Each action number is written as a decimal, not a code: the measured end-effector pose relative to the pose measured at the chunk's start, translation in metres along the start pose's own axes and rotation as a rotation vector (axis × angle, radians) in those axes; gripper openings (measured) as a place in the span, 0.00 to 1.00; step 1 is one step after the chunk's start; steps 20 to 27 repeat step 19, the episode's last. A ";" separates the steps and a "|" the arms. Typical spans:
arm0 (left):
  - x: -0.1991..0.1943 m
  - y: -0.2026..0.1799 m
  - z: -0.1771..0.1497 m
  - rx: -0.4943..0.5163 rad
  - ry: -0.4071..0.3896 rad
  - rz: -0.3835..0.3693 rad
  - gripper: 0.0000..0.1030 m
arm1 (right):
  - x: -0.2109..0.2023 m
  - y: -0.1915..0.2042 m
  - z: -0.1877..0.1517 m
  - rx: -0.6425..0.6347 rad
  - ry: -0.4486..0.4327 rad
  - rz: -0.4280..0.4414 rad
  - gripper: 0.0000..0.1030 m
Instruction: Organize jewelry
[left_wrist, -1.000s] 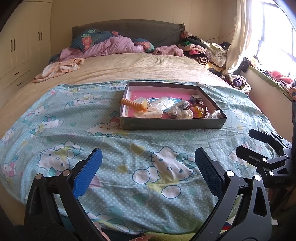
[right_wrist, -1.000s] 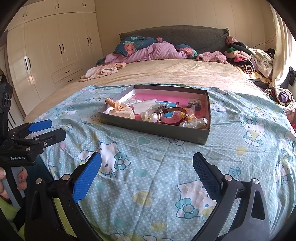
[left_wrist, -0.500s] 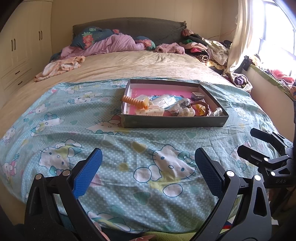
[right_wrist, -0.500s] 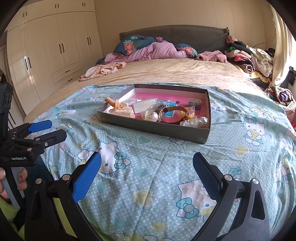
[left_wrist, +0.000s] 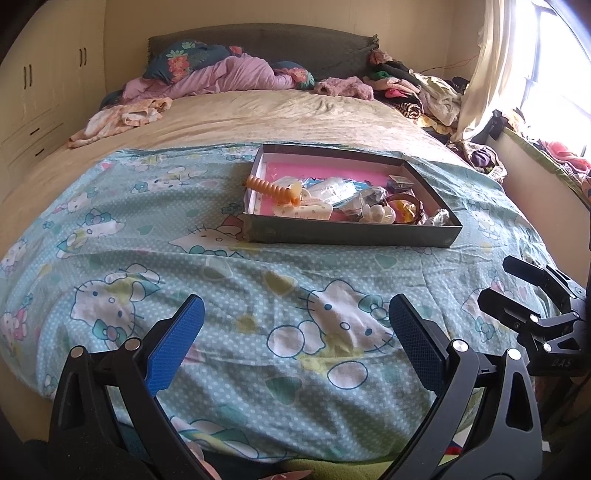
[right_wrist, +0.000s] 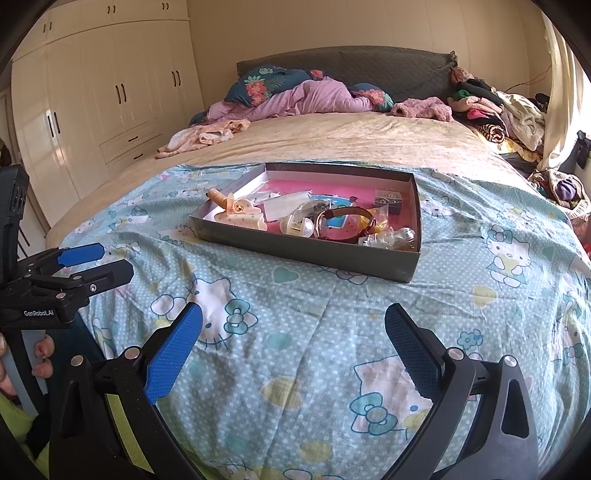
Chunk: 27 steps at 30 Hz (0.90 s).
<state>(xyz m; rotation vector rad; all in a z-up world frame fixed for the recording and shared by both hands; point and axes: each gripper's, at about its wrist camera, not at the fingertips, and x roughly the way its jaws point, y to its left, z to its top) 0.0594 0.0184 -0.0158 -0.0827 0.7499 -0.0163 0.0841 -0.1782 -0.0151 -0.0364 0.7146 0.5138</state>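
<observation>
Hovering low over bedsheet (left_wrist: 258, 295), left gripper (left_wrist: 293, 334) and right gripper (right_wrist: 293, 334) spread, empty

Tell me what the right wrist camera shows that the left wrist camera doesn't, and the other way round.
Only the right wrist view: a hand on the left gripper's handle and the full white wardrobe.
Only the left wrist view: the bright window, with the right gripper at the edge.
Both: the tray of jewelry on the cartoon-cat sheet, and both grippers open and empty.

one tray (right_wrist: 306, 254), two hand-held grippers (left_wrist: 295, 343) (right_wrist: 293, 341), one bed (right_wrist: 332, 140).
</observation>
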 end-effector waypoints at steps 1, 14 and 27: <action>0.001 0.000 0.000 -0.001 0.001 0.011 0.91 | 0.001 -0.001 0.000 0.000 0.001 -0.002 0.96; 0.035 0.061 0.019 -0.149 0.064 0.205 0.91 | 0.017 -0.067 0.008 0.115 0.010 -0.077 0.96; 0.073 0.148 0.054 -0.209 0.073 0.430 0.91 | 0.038 -0.175 0.026 0.256 0.042 -0.265 0.96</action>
